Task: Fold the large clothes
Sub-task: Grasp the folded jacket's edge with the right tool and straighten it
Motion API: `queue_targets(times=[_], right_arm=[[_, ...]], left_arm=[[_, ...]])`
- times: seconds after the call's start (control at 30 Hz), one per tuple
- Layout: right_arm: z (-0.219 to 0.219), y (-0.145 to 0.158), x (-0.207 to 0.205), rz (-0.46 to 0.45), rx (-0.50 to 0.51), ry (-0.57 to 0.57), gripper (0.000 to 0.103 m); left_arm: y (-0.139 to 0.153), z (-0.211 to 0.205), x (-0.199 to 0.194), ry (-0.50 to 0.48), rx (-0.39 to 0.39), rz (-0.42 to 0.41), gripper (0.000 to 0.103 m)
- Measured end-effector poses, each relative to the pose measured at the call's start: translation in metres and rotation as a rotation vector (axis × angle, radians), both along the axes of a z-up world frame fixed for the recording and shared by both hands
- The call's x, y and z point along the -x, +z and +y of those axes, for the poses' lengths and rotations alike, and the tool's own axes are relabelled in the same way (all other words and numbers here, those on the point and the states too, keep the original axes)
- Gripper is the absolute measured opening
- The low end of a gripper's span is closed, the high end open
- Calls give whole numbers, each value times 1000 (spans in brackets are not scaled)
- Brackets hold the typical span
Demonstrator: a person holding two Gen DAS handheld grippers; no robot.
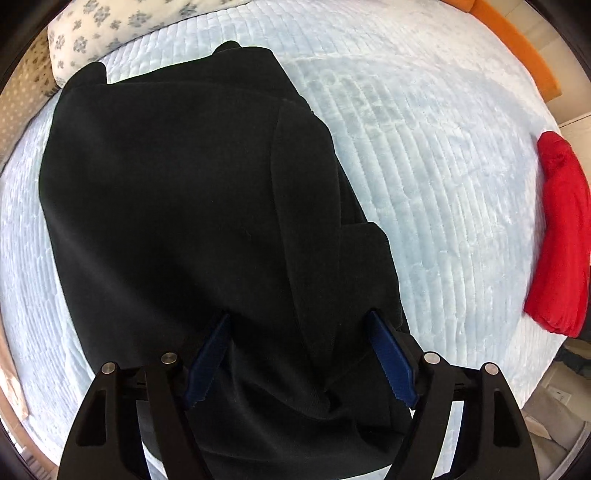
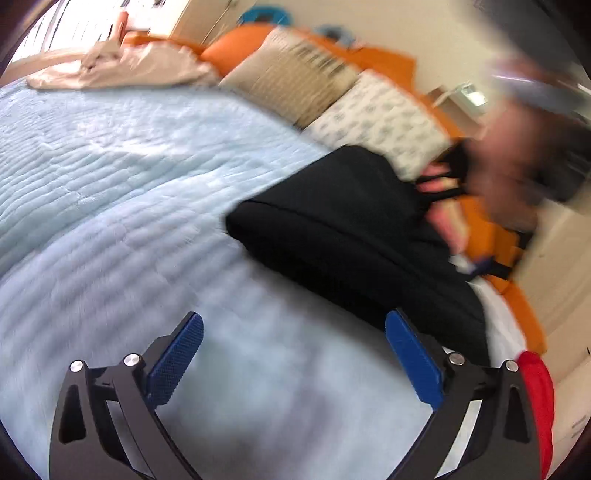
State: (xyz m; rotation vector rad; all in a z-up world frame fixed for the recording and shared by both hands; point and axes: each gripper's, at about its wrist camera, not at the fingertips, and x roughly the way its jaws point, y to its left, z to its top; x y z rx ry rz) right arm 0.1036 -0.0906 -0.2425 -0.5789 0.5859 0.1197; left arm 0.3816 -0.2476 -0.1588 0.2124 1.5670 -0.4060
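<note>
Black garment (image 1: 177, 206): folded, lying on the pale blue quilt (image 1: 424, 155), far end near the floral pillow (image 1: 122, 22).
Left gripper (image 1: 299, 343): 2 blue pads spread wide, straddling the garment's near edge.
Right gripper (image 2: 295, 354): jaws wide, holding nothing, above bare quilt.
Red cloth (image 1: 561, 236): well apart, at the quilt's edge.

Black garment (image 1: 177, 206); pale-blue quilt (image 1: 424, 155)
</note>
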Motion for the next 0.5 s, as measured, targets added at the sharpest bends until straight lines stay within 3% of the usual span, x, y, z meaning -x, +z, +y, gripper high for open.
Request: queue_targets(times=[0.1,0.2,0.27,0.33,0.4,0.47,0.5], right_arm=[[-42,35,16,-47,-141,-13,97],[-81,78,22,-95,-327,7,95],[-104,99,16,-105,-430,16,94],[-123,114,0,-84,-529,22,85],[-140,121,-25,-22,-622,30,59],[-158,122,-60,85,-732,55,50],[-163,120,-76,128,-767,62,50]], left_arm=[[10,6,5,-22,65,-46,77],[40,20,17,-58,197,-104,76],[71,42,28,-78,289,-186,80],[93,68,32,-61,307,-296,81],[110,107,40,-10,332,-400,83],[111,142,47,70,367,-433,83],[107,165,50,120,399,-442,83]])
